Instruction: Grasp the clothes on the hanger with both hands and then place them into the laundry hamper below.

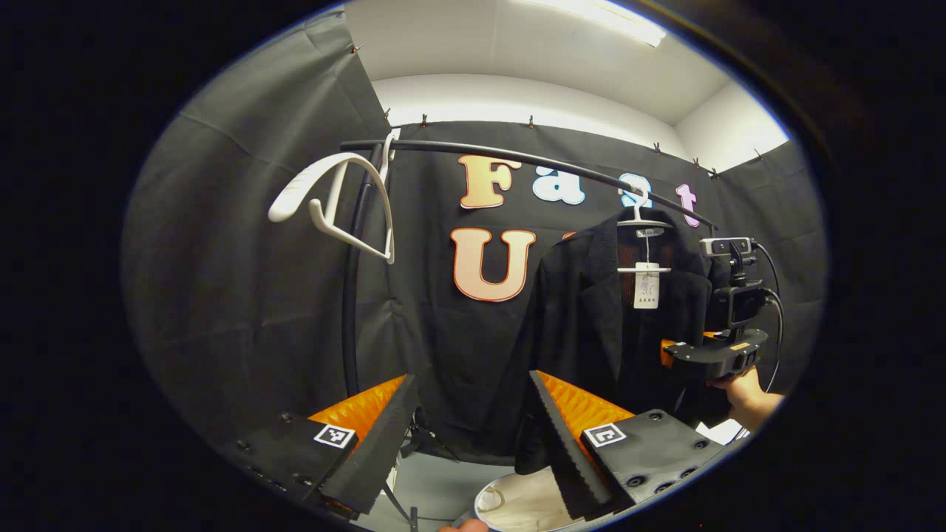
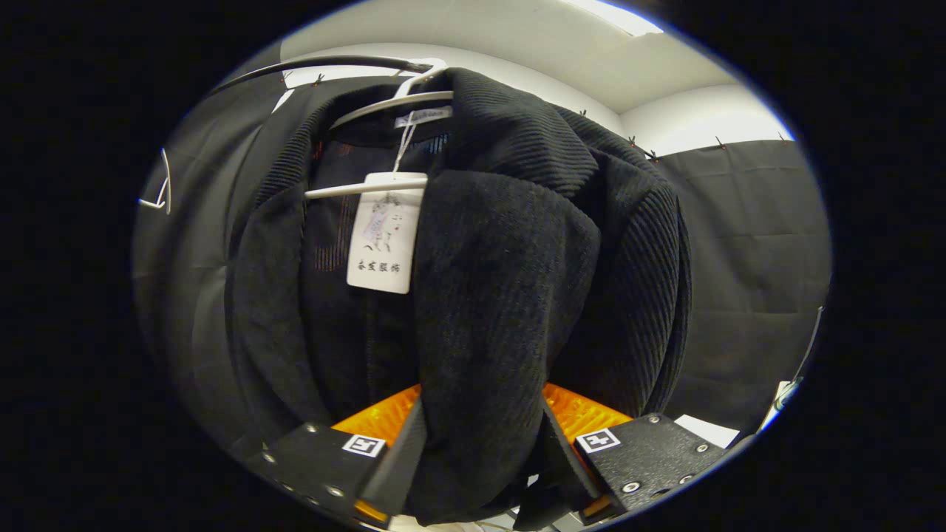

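Right gripper (image 2: 480,451), bottom centre, pinches a thick front fold of the soft, heavy-looking black jacket (image 2: 502,281) hanging on its white hanger (image 2: 384,107); left gripper (image 1: 473,436) gapes empty, lower-frame; shoulder seems the best second hold.

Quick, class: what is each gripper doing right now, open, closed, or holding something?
Left gripper: open, holding nothing, short of the black jacket.
Right gripper: closed on a fold of the black jacket, which hangs on its white hanger.
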Demonstrator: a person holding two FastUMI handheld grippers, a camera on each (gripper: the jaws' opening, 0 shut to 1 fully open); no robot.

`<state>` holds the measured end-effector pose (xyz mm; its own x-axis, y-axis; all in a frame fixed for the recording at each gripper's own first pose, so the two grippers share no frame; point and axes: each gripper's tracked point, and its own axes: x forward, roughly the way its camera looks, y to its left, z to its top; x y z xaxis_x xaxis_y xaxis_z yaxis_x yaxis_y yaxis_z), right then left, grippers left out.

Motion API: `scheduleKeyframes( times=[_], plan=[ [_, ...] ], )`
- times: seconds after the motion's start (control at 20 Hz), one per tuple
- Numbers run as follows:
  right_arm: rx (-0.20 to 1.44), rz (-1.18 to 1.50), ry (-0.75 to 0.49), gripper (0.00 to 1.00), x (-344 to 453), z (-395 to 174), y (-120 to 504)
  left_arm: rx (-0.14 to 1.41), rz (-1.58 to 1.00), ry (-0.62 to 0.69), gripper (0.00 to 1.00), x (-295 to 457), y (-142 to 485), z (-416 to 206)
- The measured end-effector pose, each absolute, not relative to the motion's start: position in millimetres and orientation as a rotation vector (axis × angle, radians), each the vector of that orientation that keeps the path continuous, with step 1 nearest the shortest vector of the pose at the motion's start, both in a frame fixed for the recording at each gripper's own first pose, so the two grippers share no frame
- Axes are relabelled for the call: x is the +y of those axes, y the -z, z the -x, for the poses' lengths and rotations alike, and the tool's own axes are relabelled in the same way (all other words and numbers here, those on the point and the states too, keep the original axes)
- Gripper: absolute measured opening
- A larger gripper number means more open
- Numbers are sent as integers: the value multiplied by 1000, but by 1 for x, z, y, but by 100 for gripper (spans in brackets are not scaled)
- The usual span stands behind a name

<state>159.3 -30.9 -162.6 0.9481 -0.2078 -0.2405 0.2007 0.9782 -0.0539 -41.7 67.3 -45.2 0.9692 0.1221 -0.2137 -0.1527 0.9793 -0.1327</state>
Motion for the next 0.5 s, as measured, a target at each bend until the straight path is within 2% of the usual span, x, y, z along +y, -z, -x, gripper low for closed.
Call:
scheduleKeyframes(
  times=[0.1,0.2,0.25,0.35,0.4,0.45,0.5],
  plan=[
    [252,32,214,57,-43,-155,161,203,139,-133,100,70,46,35],
    [241,4,173,39,-45,-149,155,191,135,-130,96,64,47,24],
    [234,-14,148,30,-44,-145,152,187,141,-124,100,57,48,17],
    [211,-43,84,13,-39,-134,138,182,166,-108,100,34,48,-1],
    [195,-46,53,11,-36,-127,130,175,180,-97,96,23,47,-10],
    [176,-38,18,14,-32,-121,122,166,196,-76,93,5,44,-19],
    [156,-25,-11,14,-31,-111,113,162,203,-54,96,-11,42,-28]
  ],
)
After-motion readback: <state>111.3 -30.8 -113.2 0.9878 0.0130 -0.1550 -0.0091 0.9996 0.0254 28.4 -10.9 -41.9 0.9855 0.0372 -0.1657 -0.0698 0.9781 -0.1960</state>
